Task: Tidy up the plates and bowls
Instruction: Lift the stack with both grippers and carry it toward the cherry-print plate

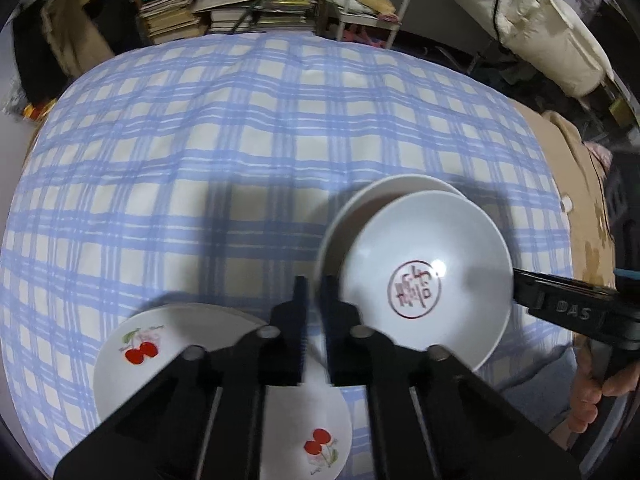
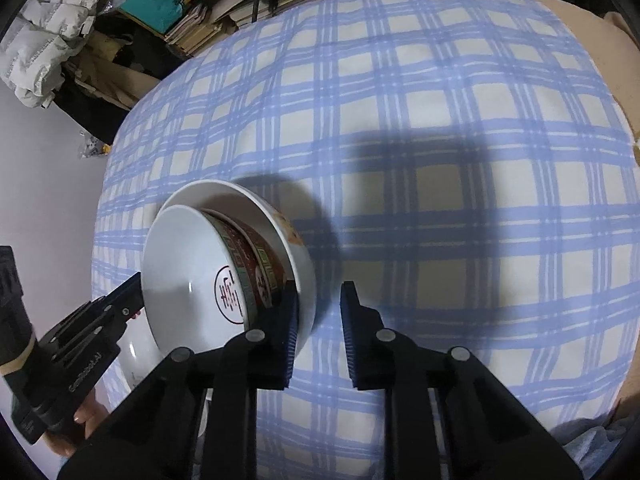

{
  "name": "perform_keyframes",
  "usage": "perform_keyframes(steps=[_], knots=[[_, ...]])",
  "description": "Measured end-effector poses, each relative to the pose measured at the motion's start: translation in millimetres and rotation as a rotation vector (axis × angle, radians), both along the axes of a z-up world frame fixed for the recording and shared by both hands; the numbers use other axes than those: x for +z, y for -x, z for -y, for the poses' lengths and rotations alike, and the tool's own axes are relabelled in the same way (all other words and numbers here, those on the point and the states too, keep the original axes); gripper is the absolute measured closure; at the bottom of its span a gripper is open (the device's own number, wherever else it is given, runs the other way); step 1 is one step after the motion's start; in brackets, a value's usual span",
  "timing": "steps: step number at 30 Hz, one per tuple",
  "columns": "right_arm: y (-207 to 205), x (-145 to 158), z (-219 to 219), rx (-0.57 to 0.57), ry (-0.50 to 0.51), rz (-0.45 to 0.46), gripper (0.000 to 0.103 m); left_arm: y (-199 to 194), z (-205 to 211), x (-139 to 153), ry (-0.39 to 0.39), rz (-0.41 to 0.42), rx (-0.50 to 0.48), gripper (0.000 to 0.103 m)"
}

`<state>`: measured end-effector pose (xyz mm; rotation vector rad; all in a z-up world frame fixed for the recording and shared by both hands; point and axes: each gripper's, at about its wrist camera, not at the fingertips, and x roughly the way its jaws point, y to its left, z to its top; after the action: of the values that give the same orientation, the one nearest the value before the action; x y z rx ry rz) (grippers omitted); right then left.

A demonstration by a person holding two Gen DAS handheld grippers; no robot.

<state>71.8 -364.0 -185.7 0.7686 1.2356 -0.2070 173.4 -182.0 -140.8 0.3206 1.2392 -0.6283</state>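
Observation:
Two bowls are nested on the blue-checked cloth (image 1: 240,120). The inner bowl (image 1: 432,240) (image 2: 180,264) has a red seal inside, a red and green pattern outside, and lies tilted in a larger white outer bowl (image 1: 400,184) (image 2: 224,192). My left gripper (image 1: 314,284) (image 2: 138,284) is shut on the outer bowl's rim on one side. On the opposite side my right gripper (image 2: 320,308) (image 1: 516,280) straddles the outer bowl's wall, one finger inside, the other outside with cloth showing in the gap. A cherry-printed plate (image 1: 132,352) lies under my left gripper.
Stacked books and papers (image 1: 224,4) and a white padded coat (image 1: 560,40) stand beyond the table's far edge. A beige cover (image 1: 580,168) borders the cloth on the right. A person's hand (image 1: 600,396) holds the right gripper's handle.

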Motion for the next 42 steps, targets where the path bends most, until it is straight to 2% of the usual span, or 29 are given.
perform_keyframes(steps=[3, 5, 9, 13, 18, 27, 33, 36, 42], knots=[[-3.7, -0.4, -6.3, 0.020, 0.011, 0.002, 0.090, -0.5, 2.0, -2.1, -0.009, 0.008, 0.014, 0.100], [-5.9, 1.7, -10.2, 0.032, 0.024, 0.011, 0.092, -2.3, 2.5, -5.9, -0.018, 0.003, 0.028, 0.101], [-7.7, 1.0, -9.7, 0.031, 0.025, 0.013, 0.092, -6.2, 1.2, -7.6, -0.012, -0.017, 0.042, 0.101], [-8.6, 0.0, -7.8, 0.016, 0.016, 0.011, 0.091, -6.2, 3.8, -11.5, -0.029, 0.004, 0.043, 0.101], [-9.9, 2.4, -11.1, 0.012, 0.037, 0.015, 0.091, -11.8, 0.8, -14.6, -0.008, -0.041, 0.073, 0.101], [-5.9, -3.8, -2.5, -0.041, -0.012, 0.025, 0.091, -16.1, -1.5, -16.4, 0.007, -0.061, 0.098, 0.100], [-8.4, 4.3, -12.2, -0.059, 0.037, 0.015, 0.091, -17.2, -2.6, -18.6, -0.024, -0.066, 0.081, 0.101], [-10.3, 6.0, -13.4, -0.071, 0.049, 0.006, 0.091, -22.8, -7.0, -20.9, 0.007, -0.094, 0.092, 0.101], [-11.6, 5.0, -12.2, -0.075, 0.051, 0.009, 0.091, -21.1, -7.3, -21.1, 0.018, -0.082, 0.113, 0.101]])
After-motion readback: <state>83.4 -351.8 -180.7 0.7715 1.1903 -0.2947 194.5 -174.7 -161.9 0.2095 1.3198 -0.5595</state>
